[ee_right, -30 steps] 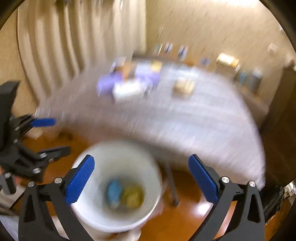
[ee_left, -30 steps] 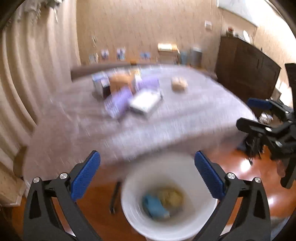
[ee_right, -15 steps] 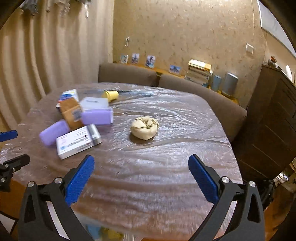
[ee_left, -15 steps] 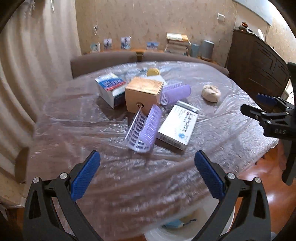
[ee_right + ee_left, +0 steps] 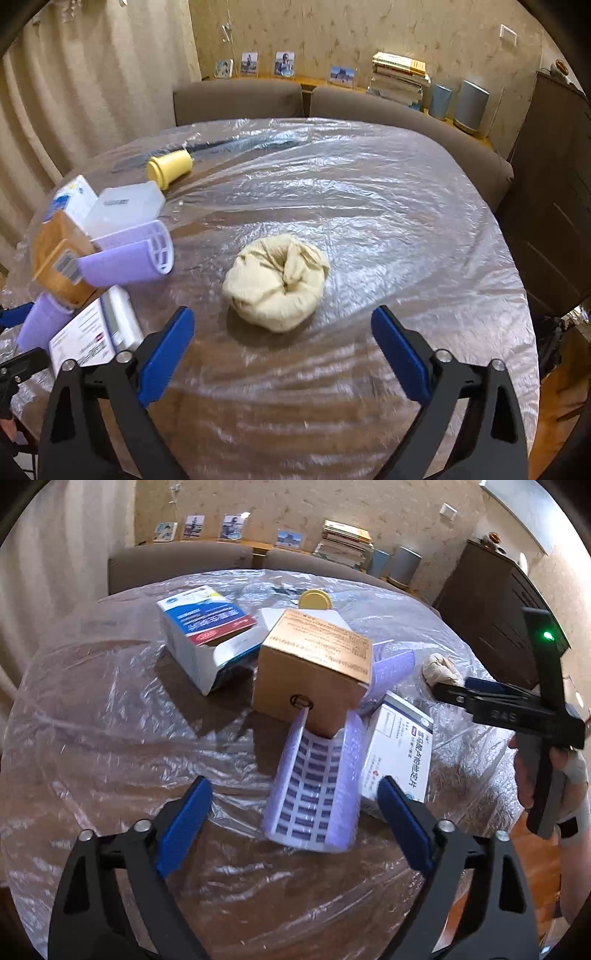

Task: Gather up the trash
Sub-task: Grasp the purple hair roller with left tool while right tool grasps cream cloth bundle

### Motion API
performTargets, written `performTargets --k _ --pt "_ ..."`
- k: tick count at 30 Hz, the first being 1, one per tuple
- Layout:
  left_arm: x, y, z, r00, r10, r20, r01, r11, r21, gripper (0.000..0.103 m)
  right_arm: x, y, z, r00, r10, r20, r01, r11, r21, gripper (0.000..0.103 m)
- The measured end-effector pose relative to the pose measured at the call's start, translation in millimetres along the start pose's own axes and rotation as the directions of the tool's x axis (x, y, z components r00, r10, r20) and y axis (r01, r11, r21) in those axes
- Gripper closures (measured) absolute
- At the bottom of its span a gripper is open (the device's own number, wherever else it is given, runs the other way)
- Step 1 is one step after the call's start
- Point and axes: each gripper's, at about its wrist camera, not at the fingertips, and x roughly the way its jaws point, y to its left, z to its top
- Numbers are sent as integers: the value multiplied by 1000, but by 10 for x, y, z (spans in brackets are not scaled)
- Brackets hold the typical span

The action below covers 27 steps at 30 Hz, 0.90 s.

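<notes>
Trash lies on a table wrapped in clear plastic point(image 5: 110, 738). In the left wrist view a curved purple sheet point(image 5: 314, 794) lies just ahead of my left gripper point(image 5: 295, 805), whose jaws are closing with nothing pressed between the pads. Behind it stand a brown cardboard box point(image 5: 314, 672), a blue-and-white box point(image 5: 207, 631), a white medicine box point(image 5: 399, 757) and a yellow cup point(image 5: 314, 600). In the right wrist view a crumpled cream wad point(image 5: 277, 282) sits just beyond my right gripper point(image 5: 282, 350), jaws closing, no contact. The purple roll point(image 5: 125, 260) and cardboard box point(image 5: 59, 258) lie to its left.
Brown seat backs point(image 5: 236, 99) line the far side of the table. A dark cabinet point(image 5: 498, 609) stands at the right. A shelf behind holds photos, stacked books point(image 5: 399, 79) and grey canisters point(image 5: 472, 105). A hand point(image 5: 546, 775) holds the right gripper at the left view's right edge.
Both grippers moved from above a white bucket on the floor forward over the table and dipped towards the trash. Both pairs of jaws have narrowed somewhat. The bucket has left both views.
</notes>
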Motion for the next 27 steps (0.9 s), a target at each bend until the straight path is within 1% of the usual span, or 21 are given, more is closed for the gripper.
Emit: performTargets --k 3,6,8,9,11,12,14,15,16,17,20,24,27 --pt "21 -17 43 1000 -6 1 6 1000 28 17 120 7 65 1000 -2 -21 2 1000 2 20" --pt "45 -26 71 1000 -25 10 25 999 42 23 181 44 116 999 -33 -12 33 999 -9 23" --pt "45 -29 77 999 -42 14 41 998 44 28 175 63 122 999 -32 -3 32 999 -15 29" --pt "41 -17 89 999 -51 13 51 998 43 30 179 77 133 1000 -30 0 30 999 -21 31" --pt "17 21 77 997 -77 16 77 997 30 40 169 103 134 999 -39 7 39 999 -34 33" --pt "7 42 68 996 -92 19 91 996 22 43 164 116 134 999 -41 11 42 998 -42 38" --pt "2 73 61 992 -125 21 124 992 4 52 150 113 133 1000 -18 12 18 999 -40 46" --pt "1 86 60 991 -136 18 136 991 -4 54 150 104 135 1000 -10 14 11 999 -33 50" --pt "-5 87 54 989 -148 17 148 989 -8 57 150 100 135 1000 -10 18 11 999 -33 52" --pt "-14 81 48 988 -155 16 155 988 -9 58 146 98 133 1000 -9 18 9 999 -32 53" --pt "-47 54 25 990 -139 21 139 990 -5 58 118 79 110 1000 1 21 -1 1000 -22 53" --pt "-184 63 14 989 -134 66 137 990 -36 58 23 -3 57 997 61 37 -62 998 21 53" --pt "-312 19 -43 989 -111 96 116 992 -46 58 -98 -53 6 996 68 53 -70 997 35 53"
